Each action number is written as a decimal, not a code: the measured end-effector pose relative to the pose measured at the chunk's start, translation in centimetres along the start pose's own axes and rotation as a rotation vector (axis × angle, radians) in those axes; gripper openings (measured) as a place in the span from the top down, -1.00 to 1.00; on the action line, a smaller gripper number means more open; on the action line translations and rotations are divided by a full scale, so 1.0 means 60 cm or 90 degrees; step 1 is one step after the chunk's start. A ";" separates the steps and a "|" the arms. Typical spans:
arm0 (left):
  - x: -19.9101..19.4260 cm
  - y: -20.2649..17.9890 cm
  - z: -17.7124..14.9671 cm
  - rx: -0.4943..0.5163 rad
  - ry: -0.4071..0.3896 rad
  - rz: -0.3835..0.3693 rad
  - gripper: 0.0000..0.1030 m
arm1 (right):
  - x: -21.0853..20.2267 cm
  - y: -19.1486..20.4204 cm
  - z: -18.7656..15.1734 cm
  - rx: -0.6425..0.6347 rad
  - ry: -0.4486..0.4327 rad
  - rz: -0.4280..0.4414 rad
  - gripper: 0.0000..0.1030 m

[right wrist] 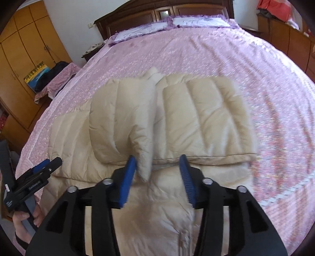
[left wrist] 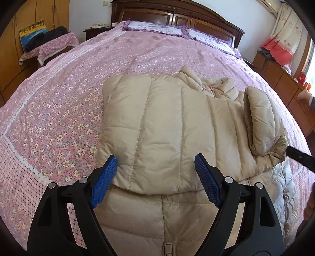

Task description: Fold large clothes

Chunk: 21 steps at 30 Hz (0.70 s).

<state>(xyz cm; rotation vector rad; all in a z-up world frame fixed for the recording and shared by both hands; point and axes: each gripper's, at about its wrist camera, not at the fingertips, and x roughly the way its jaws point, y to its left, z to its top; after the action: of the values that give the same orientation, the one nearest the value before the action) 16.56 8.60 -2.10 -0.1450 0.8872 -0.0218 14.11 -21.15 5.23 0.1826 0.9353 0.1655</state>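
Observation:
A beige quilted puffer jacket [left wrist: 157, 122] lies on the bed, front up, its zipper [left wrist: 168, 246] nearest me. One side is folded over the chest. My left gripper [left wrist: 155, 161] hovers open over that folded panel, nothing between its blue pads. In the right wrist view the jacket [right wrist: 196, 118] has both sleeves folded in. The cuff of one sleeve [right wrist: 122, 122] hangs between the fingers of my right gripper [right wrist: 158, 163], against its left pad only. Those jaws stand apart, so it is open. The left gripper [right wrist: 45, 165] shows at the left edge, held by a hand [right wrist: 25, 218].
A pink floral bedspread [left wrist: 69, 98] covers the wide bed, with pillows [left wrist: 157, 27] and a dark wooden headboard [left wrist: 177, 13] at the far end. A cloth-covered stand with dark clothes [left wrist: 49, 45] and wardrobes [right wrist: 25, 49] are left; a low wooden dresser [left wrist: 285, 78] is right.

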 end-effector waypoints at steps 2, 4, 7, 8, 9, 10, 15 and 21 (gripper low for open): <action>0.001 -0.002 0.001 -0.001 0.000 -0.001 -0.56 | -0.018 0.008 0.002 -0.009 -0.008 0.004 -0.06; 0.002 -0.002 0.000 -0.004 0.000 -0.001 -0.56 | -0.029 0.021 0.004 -0.023 -0.017 0.009 -0.24; 0.001 -0.003 -0.001 -0.004 0.000 0.001 -0.56 | -0.034 0.061 0.010 -0.046 -0.031 0.017 -0.42; 0.002 -0.004 -0.001 -0.003 0.001 0.003 -0.56 | -0.032 0.069 0.011 -0.051 -0.034 0.019 -0.43; 0.002 -0.005 -0.001 0.000 0.001 0.004 -0.56 | -0.029 0.079 0.015 -0.057 -0.035 0.020 -0.44; 0.002 -0.006 -0.001 0.001 0.002 0.005 -0.56 | -0.023 0.089 0.018 -0.063 -0.036 0.019 -0.44; 0.003 -0.003 -0.001 -0.002 0.000 0.003 -0.56 | 0.029 0.126 0.037 -0.065 -0.021 0.016 -0.45; 0.001 -0.004 -0.005 0.005 -0.005 0.005 -0.56 | 0.099 0.130 0.040 -0.077 0.011 -0.043 -0.34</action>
<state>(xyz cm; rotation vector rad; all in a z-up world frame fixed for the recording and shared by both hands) 16.39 8.35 -2.30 -0.1336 0.8802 -0.0176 19.05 -12.46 3.72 0.0381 0.9438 0.1612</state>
